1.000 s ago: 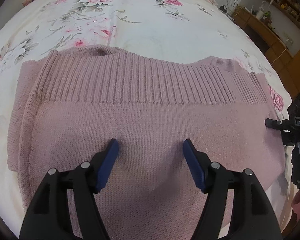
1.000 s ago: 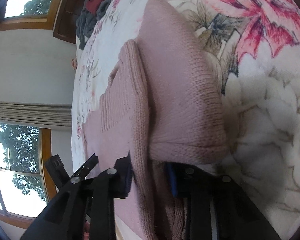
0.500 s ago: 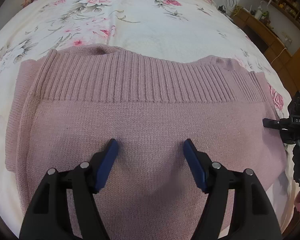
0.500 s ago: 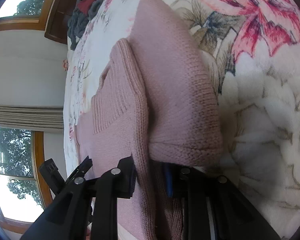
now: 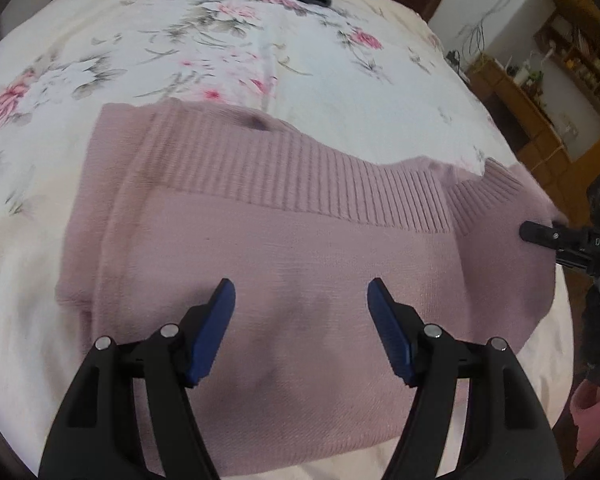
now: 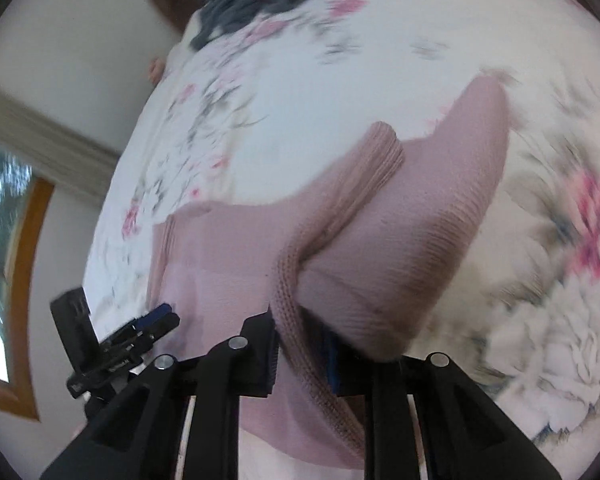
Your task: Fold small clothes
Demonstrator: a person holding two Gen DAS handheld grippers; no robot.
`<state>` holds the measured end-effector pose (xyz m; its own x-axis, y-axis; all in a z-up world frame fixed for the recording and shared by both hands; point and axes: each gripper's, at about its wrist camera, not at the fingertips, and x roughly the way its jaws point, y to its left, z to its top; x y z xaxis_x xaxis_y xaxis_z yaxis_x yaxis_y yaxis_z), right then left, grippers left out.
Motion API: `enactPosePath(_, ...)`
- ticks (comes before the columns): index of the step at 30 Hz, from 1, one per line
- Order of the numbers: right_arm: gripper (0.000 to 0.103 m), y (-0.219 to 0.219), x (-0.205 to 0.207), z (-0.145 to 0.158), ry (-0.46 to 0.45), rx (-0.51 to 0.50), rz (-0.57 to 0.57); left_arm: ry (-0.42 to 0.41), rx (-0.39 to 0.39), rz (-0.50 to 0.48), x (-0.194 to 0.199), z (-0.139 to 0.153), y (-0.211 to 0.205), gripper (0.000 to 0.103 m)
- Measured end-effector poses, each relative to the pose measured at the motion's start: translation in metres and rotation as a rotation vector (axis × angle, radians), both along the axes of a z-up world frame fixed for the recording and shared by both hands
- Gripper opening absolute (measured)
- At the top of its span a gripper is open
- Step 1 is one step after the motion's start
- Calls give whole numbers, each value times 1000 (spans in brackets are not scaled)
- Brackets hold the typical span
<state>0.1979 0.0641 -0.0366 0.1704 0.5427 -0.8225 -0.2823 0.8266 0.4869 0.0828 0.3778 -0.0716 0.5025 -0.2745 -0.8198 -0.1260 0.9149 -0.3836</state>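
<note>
My left gripper (image 5: 300, 292) hangs with jaws apart over the pink knit sweater (image 5: 300, 240) spread on the floral bedsheet (image 5: 220, 52). My right gripper (image 6: 302, 344), lettered "DAG", is clamped on the sweater's edge, wooden shelves (image 5: 572, 64) beyond.

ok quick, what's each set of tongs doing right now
Left tongs: open, holding nothing, spread over the pink sweater.
Right tongs: shut on a fold of the pink sweater at its edge.
</note>
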Motion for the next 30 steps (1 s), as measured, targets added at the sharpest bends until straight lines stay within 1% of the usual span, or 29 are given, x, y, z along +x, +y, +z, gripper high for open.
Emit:
enactPosePath(5,19,55,-8,-2,-22,-98,94,-10,-29,24,-2,2,13,68)
enactPosePath(10,19,88,-21,-22,-22,-155,180,-17,-66,27,-2,1,16,68)
enactPosePath(11,21,95,-23,-27,-17,-168,193,-17,-72,28,-2,1,17,68)
enactPosePath(13,28,102,-23,-32,0,-168,202,-17,-97,31,0,1,18,68)
enactPosePath(15,41,105,-21,-37,42,-127,209,-14,-130,35,1,0,20,68)
enactPosePath(16,43,105,-20,-39,62,-104,211,-15,-148,37,1,0,20,68)
enactPosePath(17,48,106,-20,-40,72,-89,212,-16,-172,40,2,0,20,68)
enactPosePath(18,50,104,-20,-41,82,-70,210,-17,-187,40,2,0,20,68)
enactPosePath(22,50,87,-13,-32,119,-1,181,-19,-246,33,5,2,14,68)
enactPosePath(24,50,71,-6,-22,133,48,137,-21,-268,25,7,3,9,68)
enactPosePath(26,50,55,1,-9,129,103,100,-29,-298,18,9,6,3,68)
enactPosePath(30,50,27,11,9,100,128,49,-39,-355,1,17,8,-8,68)
